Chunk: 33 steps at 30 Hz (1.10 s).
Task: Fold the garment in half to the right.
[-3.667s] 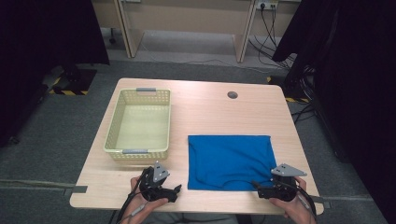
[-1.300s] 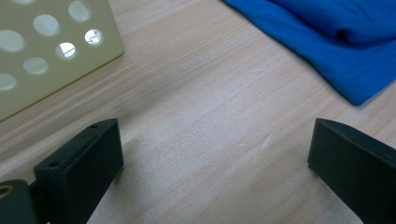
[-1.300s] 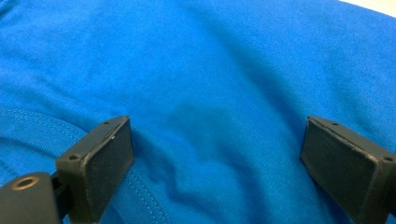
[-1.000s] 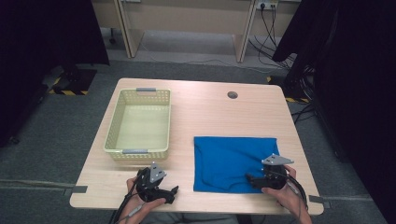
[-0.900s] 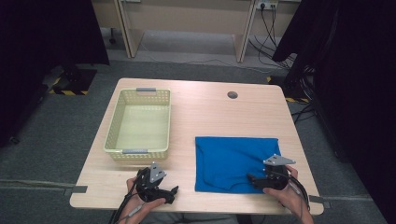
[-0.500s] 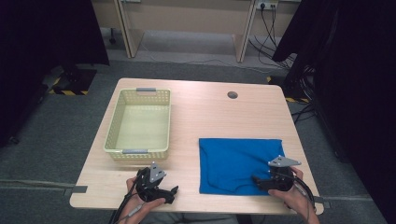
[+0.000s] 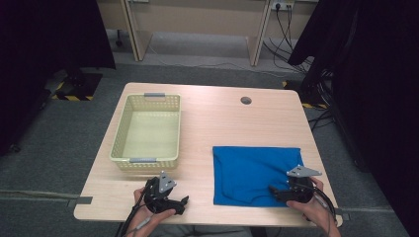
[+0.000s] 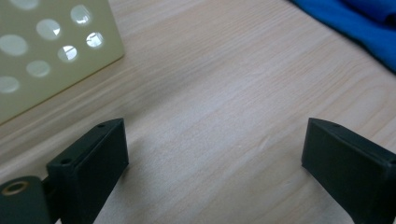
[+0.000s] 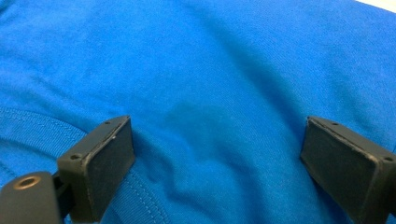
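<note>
Plain blue cloth (image 7: pixel 254 173), pale yellow perforated basket (image 7: pixel 146 132), light woodgrain table (image 7: pixel 222 123), black claws

Even overhead light on the table (image 7: pixel 217 128), dark surroundings, soft shadows, tool views slightly blurred up close

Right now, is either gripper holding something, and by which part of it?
Nothing is held. The right gripper stands open over the blue cloth; the left gripper stands open over bare table.

One cloth (image 7: pixel 252 173), one basket (image 7: pixel 146 160), two tools (image 7: pixel 184 201)
</note>
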Each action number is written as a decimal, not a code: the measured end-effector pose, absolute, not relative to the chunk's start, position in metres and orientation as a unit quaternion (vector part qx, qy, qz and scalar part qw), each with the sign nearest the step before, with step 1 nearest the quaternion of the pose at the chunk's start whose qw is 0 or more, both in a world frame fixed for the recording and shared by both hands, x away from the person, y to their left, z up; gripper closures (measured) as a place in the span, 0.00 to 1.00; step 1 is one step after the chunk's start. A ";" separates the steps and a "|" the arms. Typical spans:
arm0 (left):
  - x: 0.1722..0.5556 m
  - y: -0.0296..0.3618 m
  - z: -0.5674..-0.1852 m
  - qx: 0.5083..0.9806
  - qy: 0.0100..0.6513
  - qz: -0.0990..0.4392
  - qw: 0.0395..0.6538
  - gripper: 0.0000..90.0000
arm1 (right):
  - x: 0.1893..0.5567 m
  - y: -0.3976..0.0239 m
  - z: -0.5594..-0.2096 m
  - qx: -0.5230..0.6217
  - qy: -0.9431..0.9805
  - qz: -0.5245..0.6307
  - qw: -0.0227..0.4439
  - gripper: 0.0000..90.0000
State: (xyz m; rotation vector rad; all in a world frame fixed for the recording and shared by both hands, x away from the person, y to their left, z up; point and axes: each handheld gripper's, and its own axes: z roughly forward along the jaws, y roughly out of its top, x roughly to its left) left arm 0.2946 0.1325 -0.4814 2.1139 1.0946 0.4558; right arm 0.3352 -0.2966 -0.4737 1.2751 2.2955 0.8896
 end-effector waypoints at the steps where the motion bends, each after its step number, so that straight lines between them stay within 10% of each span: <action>1: 0.294 0.132 -0.481 0.814 0.423 0.178 0.356 0.07 | 0.335 -0.297 -0.474 0.452 0.814 0.316 0.183 0.11; 33: 0.298 0.025 -0.479 0.840 0.350 0.148 0.387 0.08 | 0.337 -0.299 -0.473 0.457 0.812 0.313 0.186 0.11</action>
